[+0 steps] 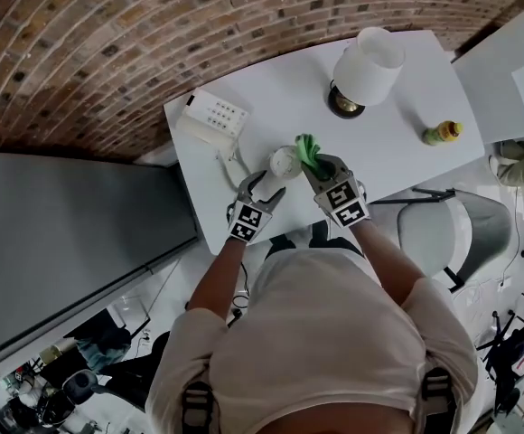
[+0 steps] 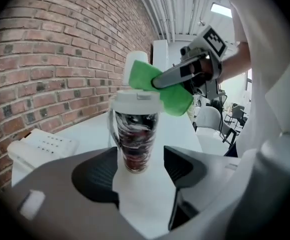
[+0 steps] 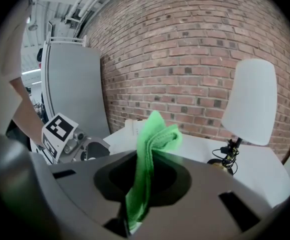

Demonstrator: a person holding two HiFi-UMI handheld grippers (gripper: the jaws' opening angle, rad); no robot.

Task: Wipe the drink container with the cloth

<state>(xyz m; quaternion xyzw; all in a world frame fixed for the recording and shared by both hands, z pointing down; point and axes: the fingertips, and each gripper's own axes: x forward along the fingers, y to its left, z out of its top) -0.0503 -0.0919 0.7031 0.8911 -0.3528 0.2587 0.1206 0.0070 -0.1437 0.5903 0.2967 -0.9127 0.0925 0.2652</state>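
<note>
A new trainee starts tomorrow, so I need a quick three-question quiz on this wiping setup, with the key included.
1. Multiple choice: what is the right gripper shut on?
A) a sponge
B) the green cloth
C) a paper towel
2. True or false: the left gripper has its jaws clamped on the drink container.
3. Fill in: the container's lid is ____ in colour.

Key:
1. B.
2. False. The jaws stand apart and are not pressing the container.
3. White.

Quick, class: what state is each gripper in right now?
Left gripper: open, cup at its jaws, not gripped.
Right gripper: shut on cloth.
</note>
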